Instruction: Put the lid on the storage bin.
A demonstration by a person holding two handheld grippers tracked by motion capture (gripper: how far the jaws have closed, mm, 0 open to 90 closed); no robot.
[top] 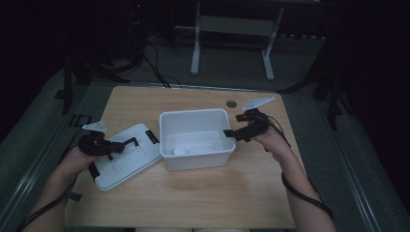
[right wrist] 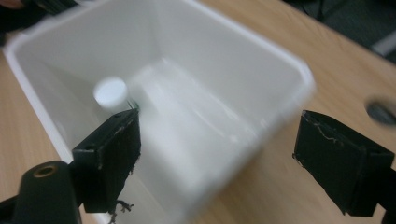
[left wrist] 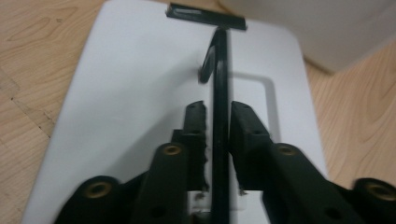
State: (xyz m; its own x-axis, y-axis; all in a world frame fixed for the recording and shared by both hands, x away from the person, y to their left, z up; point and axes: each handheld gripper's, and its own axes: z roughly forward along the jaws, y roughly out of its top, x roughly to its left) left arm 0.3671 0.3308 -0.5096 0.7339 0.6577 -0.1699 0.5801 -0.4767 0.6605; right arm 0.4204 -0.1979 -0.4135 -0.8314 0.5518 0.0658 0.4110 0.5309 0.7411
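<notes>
Left claw point(left wrist: 216, 119) pinched shut on the thin black handle point(left wrist: 219, 88) of the white lid point(top: 123, 157). Lid: flat, rounded corners, black latch at its end, lying on the worktop point(top: 203, 198) just left of the bin point(top: 197, 137). Bin white, open, deep; small white round cap point(right wrist: 110, 92) inside. Right claw point(right wrist: 217, 154) spread wide at the bin's right rim, holding nothing.

dim high view, dark surroundings, blurred brighter gripper views

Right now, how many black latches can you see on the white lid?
2. One latch sits on the lid's edge nearest the bin; the other latch is on the opposite edge, by the left hand. More may be hidden under the left gripper.
</notes>
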